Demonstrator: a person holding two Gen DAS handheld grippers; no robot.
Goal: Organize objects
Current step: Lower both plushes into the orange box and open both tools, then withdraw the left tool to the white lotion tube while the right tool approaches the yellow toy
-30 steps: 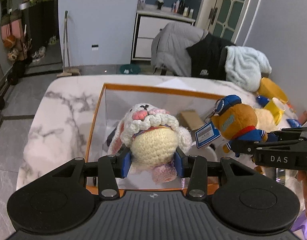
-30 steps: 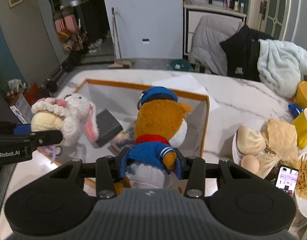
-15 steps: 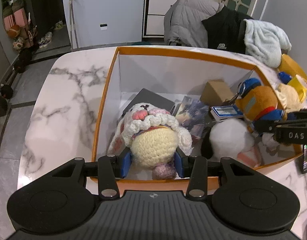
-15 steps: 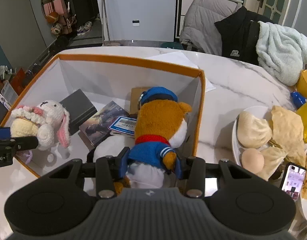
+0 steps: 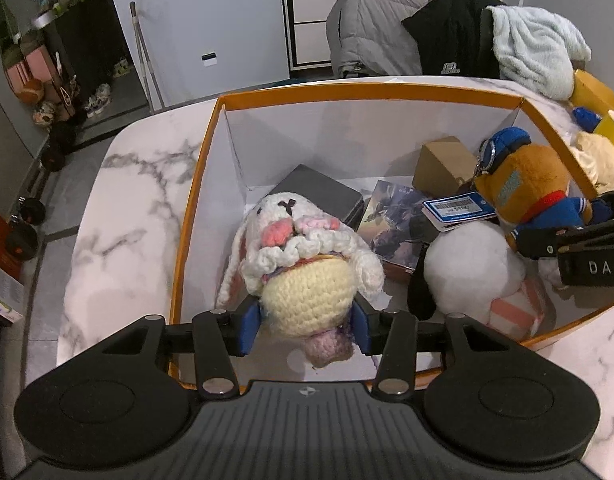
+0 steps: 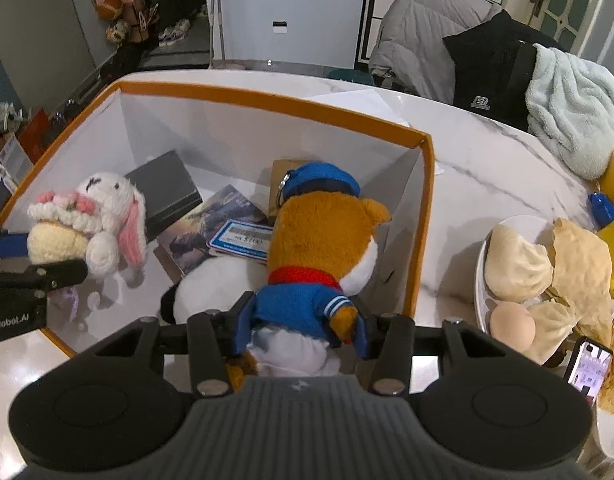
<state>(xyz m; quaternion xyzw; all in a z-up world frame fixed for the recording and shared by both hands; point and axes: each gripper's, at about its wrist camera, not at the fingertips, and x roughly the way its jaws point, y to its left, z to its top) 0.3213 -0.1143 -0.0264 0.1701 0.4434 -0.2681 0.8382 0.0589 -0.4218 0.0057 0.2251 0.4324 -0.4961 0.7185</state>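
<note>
Lettering "DAS" marks the right hand-held gripper (image 6: pixel 301 326), jaws opening around the sailor plush (image 6: pixel 323 248); the left hand-held gripper (image 5: pixel 305 330), marked "nRobot.AI", likewise loosens around the crochet bunny (image 5: pixel 303 264), both inside the orange-rimmed box (image 5: pixel 371 90).

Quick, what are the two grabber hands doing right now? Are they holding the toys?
Left gripper: jaws opening, crochet bunny between its pads, over the orange box.
Right gripper: jaws opening, sailor plush between its pads.
</note>
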